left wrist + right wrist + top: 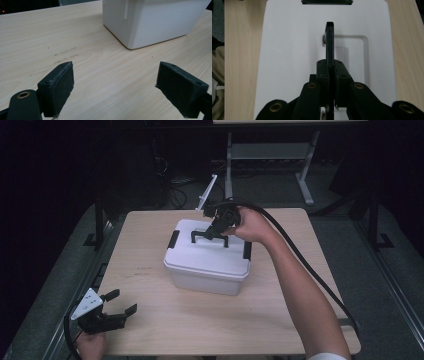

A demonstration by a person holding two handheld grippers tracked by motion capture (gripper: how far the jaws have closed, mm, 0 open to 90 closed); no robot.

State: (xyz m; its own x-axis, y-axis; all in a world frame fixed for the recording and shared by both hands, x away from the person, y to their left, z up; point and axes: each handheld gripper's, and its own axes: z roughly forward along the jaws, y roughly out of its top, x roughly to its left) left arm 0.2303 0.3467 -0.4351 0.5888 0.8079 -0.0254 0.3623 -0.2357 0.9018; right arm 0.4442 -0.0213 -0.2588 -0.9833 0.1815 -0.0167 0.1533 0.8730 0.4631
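Note:
A white lidded box (207, 261) with black side latches stands in the middle of the wooden table (165, 320). Its black carry handle (202, 234) stands upright on the lid. My right gripper (218, 227) is shut on that handle from above; in the right gripper view the jaws clamp the thin handle (329, 41) edge-on over the white lid (287, 62). My left gripper (117, 306) lies low at the table's near left corner, open and holding nothing. In the left gripper view its pads (61, 86) stand wide apart, facing the box's lower corner (150, 22).
A black cable (305, 265) trails from the right gripper along the forearm to the table's right edge. Beyond the table's far edge stand a metal frame leg (229, 165) and loose cables on the dark floor. Bare tabletop lies between the left gripper and the box.

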